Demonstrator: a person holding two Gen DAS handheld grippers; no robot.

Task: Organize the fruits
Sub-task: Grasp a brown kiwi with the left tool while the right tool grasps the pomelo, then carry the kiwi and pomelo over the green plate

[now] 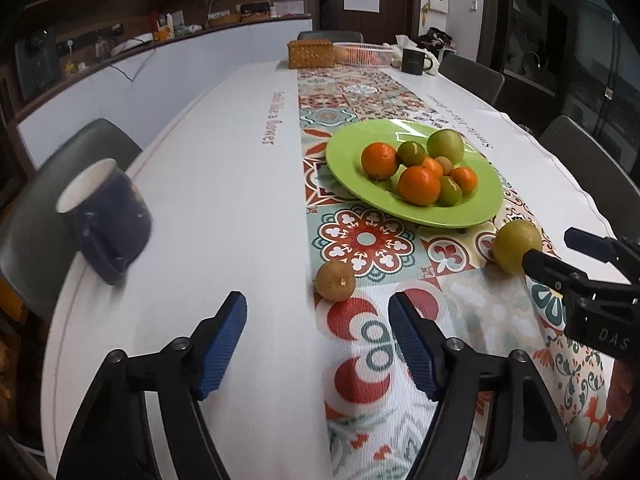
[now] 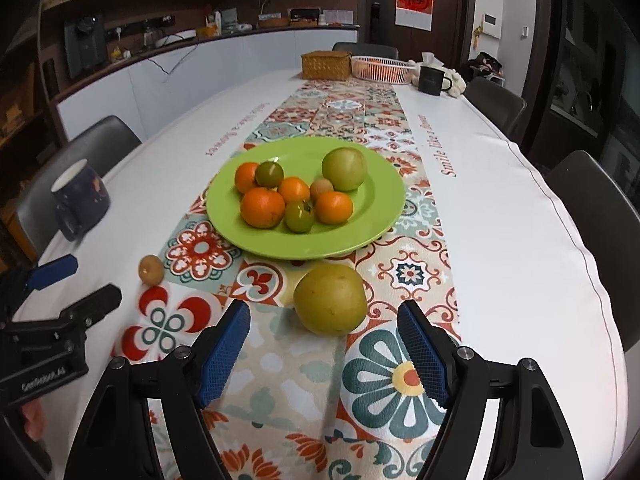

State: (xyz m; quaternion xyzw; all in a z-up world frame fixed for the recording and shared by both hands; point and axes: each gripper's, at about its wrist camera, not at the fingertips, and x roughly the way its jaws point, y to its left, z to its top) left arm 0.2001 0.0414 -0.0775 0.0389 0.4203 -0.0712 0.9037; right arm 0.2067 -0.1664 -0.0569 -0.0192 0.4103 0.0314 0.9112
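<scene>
The large yellow-green fruit [image 2: 330, 299] lies off the green plate [image 2: 372, 224], at lower centre of the right wrist view, just ahead of the right gripper [image 2: 324, 354], whose fingers stand apart and empty. It looks heavy, firm, smooth and prone to roll; grip across its widest girth. The small brown fruit [image 1: 335, 281] lies ahead of the left gripper [image 1: 318, 346], likewise spread wide.

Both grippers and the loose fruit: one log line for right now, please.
left gripper open, empty | right gripper open, empty | yellow-green fruit on table ahead of right gripper | small brown fruit ahead of left gripper | green plate holds eight fruits
</scene>
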